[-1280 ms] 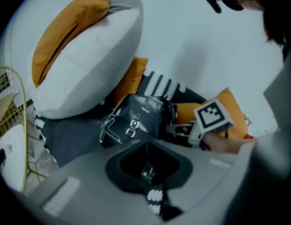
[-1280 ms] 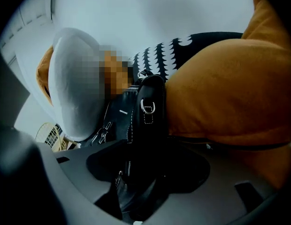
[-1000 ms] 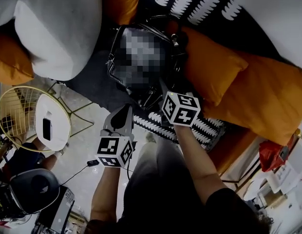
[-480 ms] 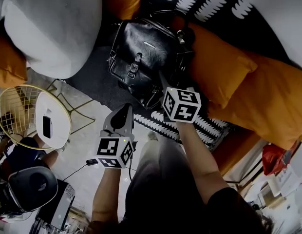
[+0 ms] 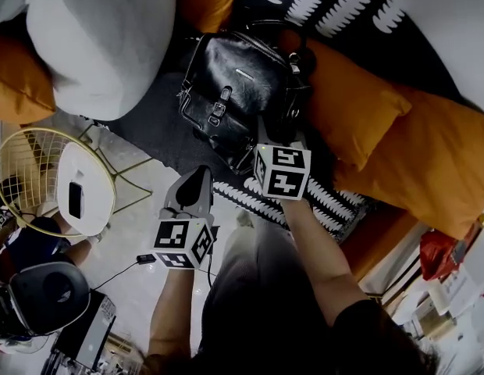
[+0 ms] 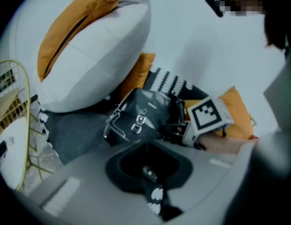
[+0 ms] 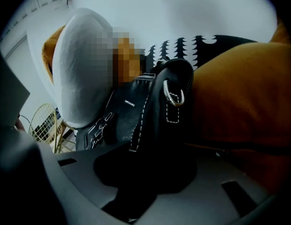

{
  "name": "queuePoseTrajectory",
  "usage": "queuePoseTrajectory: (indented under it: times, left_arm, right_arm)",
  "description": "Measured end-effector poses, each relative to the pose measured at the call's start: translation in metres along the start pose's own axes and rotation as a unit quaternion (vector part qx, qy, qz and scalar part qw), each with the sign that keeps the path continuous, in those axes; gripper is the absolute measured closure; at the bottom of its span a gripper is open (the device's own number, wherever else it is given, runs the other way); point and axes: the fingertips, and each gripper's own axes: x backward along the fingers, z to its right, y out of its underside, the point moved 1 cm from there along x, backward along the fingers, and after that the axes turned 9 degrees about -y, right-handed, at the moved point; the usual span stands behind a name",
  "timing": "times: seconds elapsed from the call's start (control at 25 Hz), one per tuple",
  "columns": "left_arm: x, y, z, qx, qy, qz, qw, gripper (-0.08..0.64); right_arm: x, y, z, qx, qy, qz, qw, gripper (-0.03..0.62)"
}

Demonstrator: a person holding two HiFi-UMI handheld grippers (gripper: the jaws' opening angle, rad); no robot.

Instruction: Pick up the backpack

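A black leather backpack sits upright on the dark sofa seat between a white cushion and an orange one; it also shows in the left gripper view and the right gripper view. My right gripper is at the backpack's near right side. Its jaws are closing with the bag's stitched side edge between them, which fills the gap. My left gripper hangs apart from the bag, over the sofa's front edge. Its jaws meet with nothing held.
A big white cushion lies left of the bag, and orange cushions crowd its right. A black-and-white patterned throw covers the sofa back. A yellow wire chair stands on the floor at left. A person crouches at the lower left.
The right gripper has rolled at the backpack's side, and its marker cube shows a different face. The left gripper has stayed where it was.
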Motion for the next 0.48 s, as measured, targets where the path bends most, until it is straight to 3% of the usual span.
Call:
queuePoseTrajectory:
  times: [0.48]
  left_arm:
    - [0.037,0.001,-0.021,0.022,-0.023,0.034,0.9989,0.541]
  right_arm:
    - [0.025,-0.005,-0.035,0.053,-0.001,0.026,0.998,0.518]
